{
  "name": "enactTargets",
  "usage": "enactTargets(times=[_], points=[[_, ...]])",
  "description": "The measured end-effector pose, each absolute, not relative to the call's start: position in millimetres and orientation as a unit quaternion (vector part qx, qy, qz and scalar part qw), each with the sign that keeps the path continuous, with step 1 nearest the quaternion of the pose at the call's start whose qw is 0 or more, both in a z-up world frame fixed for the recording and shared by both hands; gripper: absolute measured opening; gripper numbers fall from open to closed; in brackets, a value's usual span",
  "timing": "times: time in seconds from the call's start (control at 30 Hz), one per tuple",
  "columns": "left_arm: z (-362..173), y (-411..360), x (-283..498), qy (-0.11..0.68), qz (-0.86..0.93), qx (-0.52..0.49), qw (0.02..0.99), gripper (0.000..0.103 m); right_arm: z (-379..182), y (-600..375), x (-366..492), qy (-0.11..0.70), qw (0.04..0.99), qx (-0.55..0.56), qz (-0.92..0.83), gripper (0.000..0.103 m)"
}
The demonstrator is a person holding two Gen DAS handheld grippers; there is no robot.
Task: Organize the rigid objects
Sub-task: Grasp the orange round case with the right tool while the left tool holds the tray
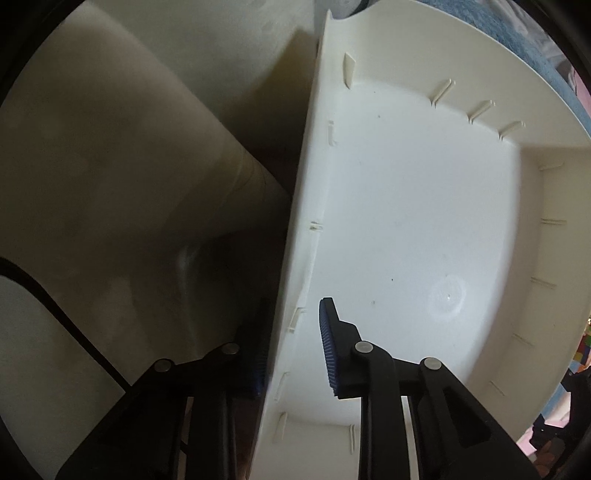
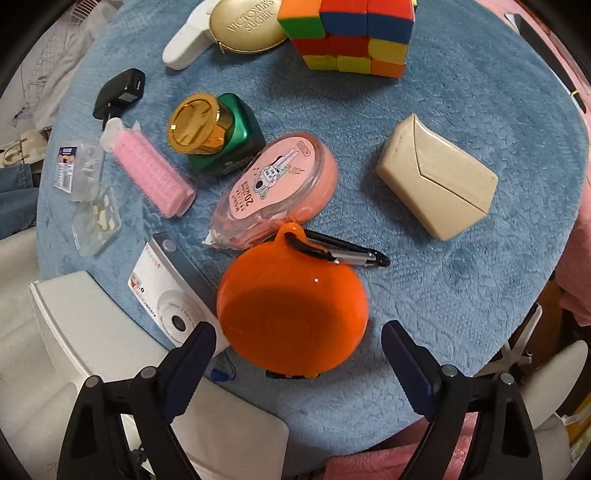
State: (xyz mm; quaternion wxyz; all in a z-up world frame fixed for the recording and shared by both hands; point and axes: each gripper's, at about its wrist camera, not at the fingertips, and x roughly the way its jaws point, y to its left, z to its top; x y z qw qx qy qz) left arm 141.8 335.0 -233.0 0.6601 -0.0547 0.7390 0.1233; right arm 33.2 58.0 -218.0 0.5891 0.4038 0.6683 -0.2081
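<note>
In the left wrist view a white plastic bin (image 1: 406, 206) fills the frame, nothing inside it. My left gripper (image 1: 295, 321) straddles the bin's left wall: one blue-padded finger is outside, the other finger (image 1: 332, 350) is inside, with a gap showing between that pad and the wall. In the right wrist view my right gripper (image 2: 300, 332) hangs open over a round orange case (image 2: 291, 306) with a black carabiner (image 2: 343, 251). Its fingers stand on either side of the case, apart from it.
On the blue mat (image 2: 461, 295) lie a pink tape dispenser (image 2: 280, 181), beige box (image 2: 436, 177), colour cube (image 2: 351, 33), green bottle with a gold cap (image 2: 218, 136), pink roller (image 2: 147, 166), black charger (image 2: 122, 88), gold tin (image 2: 247, 26) and white camera (image 2: 170, 295). The bin's rim (image 2: 92, 325) is lower left.
</note>
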Motion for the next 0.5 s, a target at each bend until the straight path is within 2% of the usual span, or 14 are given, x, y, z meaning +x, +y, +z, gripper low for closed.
enactTargets(times=[0.17, 0.27, 0.37, 0.5], points=[[-222.6, 336.6, 150.4, 0.727, 0.103, -0.042, 0.678, 0.015, -224.8, 55.5, 40.1, 0.678, 0.583, 0.403, -0.196, 0.086], [-219.6, 334.6, 155.1, 0.724, 0.103, -0.03, 0.681, 0.014, -228.8, 54.9, 42.7, 0.684, 0.58, 0.402, -0.185, 0.081], [-212.9, 325.5, 151.1, 0.715, 0.113, 0.011, 0.689, 0.014, -232.6, 57.3, 45.0, 0.689, 0.577, 0.4, -0.178, 0.081], [-212.0, 347.8, 148.3, 0.721, 0.125, 0.004, 0.682, 0.015, -239.5, 51.5, 49.9, 0.695, 0.572, 0.404, -0.16, 0.08]])
